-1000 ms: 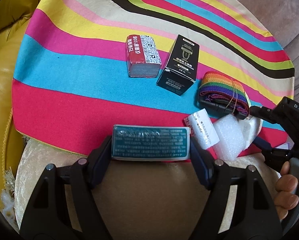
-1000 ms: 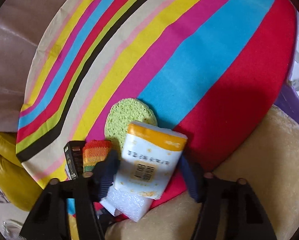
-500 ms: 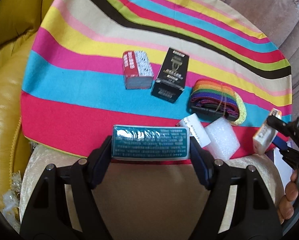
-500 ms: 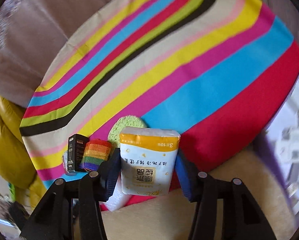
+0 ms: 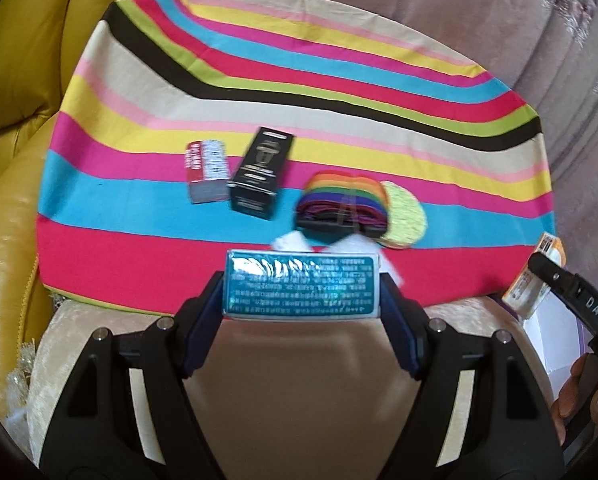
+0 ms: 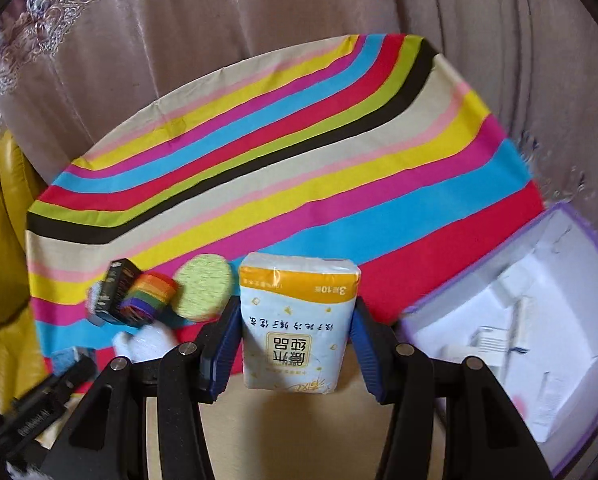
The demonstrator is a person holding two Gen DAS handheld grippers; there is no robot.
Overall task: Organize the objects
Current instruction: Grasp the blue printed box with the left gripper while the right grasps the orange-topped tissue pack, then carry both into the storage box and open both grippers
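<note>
Both grippers are loaded. The left gripper [image 5: 301,294] is clamped on the short ends of a teal foil-wrapped rectangular pack [image 5: 301,285], so its long axis runs 9-to-3 across the jaws, printed face up. The right gripper [image 6: 295,334] squeezes the sides of a white-and-orange soft tissue packet [image 6: 297,320]; its jaws were just closing in, the packet standing 12-to-6, orange band at 12. Probably both are headed for the open purple-edged white box [image 6: 571,412] at 3, clear of the striped cloth [image 6: 259,152].
</note>
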